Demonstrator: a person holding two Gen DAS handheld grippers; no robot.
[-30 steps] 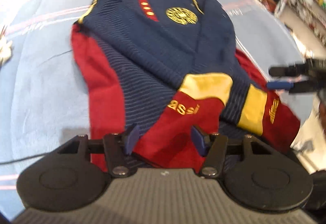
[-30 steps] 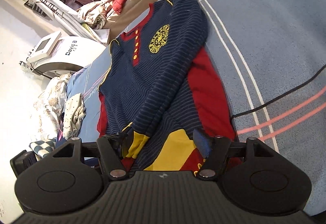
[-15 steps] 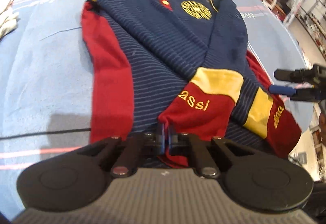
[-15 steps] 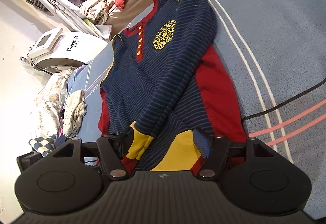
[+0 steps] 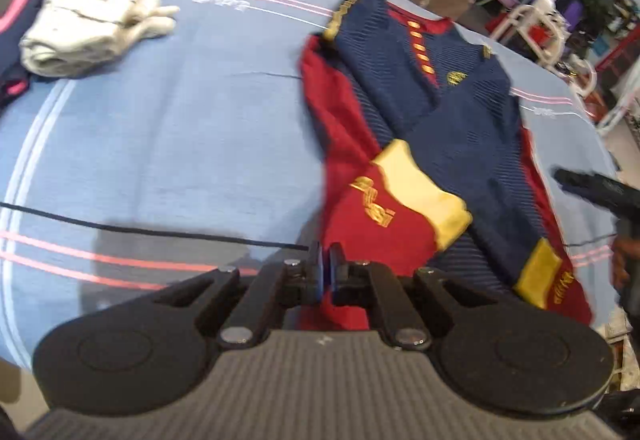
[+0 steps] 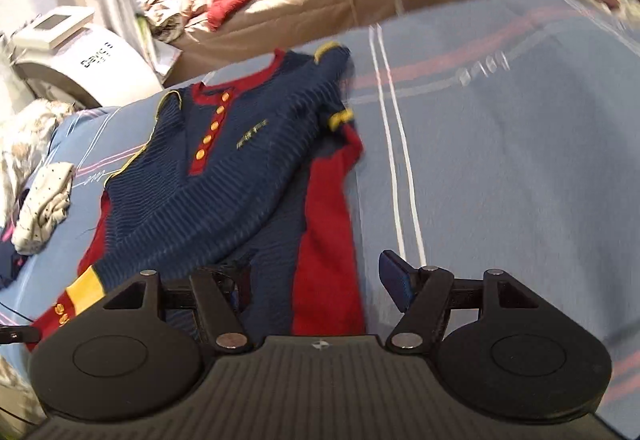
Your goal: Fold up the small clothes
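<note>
Left wrist: left tool [image 5: 325,272] clenched on the jersey's [image 5: 452,144] red hem corner; garment runs lengthwise away toward its collar on the blue bedsheet [image 5: 168,144].
Right wrist: right tool [image 6: 316,282] released, straddling the opposite hem [image 6: 320,304].

white machine [image 6: 86,70], seemingly lettered "Davi"
</note>
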